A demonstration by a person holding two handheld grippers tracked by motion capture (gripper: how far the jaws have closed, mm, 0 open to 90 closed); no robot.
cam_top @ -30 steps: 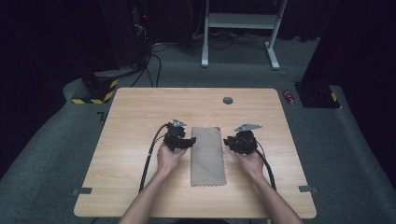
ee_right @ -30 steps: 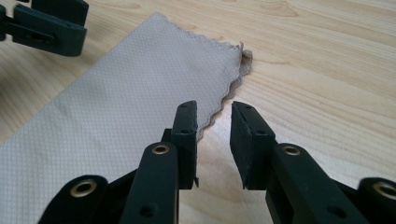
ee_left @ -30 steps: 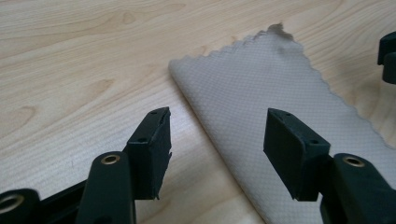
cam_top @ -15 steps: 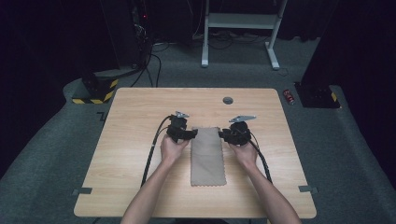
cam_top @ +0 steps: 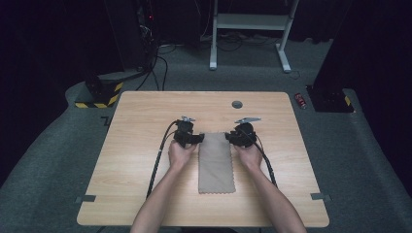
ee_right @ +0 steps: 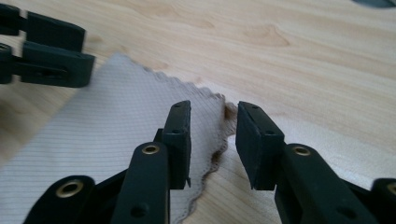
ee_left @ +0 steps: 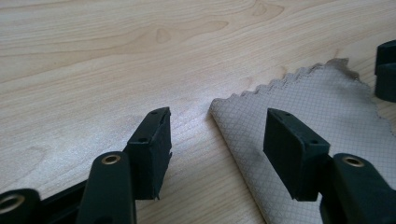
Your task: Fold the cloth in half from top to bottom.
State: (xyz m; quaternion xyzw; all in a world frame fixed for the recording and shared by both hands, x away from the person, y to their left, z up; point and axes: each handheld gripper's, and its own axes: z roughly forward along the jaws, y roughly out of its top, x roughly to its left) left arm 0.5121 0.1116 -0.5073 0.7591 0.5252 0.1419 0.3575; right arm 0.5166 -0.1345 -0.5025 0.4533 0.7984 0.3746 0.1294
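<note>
Dark room, grey carpet all round; pale wooden tabletop [cam_top: 145, 194] in front of me, a folded beige cloth [cam_top: 216, 162] lying flat at its middle, long axis running near to far. Both my tools sit at the cloth's far end, one at each far corner. Left tool [cam_top: 198, 139]: jaws standing apart, nothing pinched; in the left gripper view the cloth's folded left edge [ee_left: 224, 122] lies between the two pads [ee_left: 292, 154], flat on the wood. Right tool [cam_top: 230, 137]: jaws have just been opening, gap narrow, the scalloped right edge [ee_right: 219, 109] lying under and between them, not clamped. Each corner lies directly ahead of its own tool, so I judge the next grip needs only a short drop and close at both corners.
</note>
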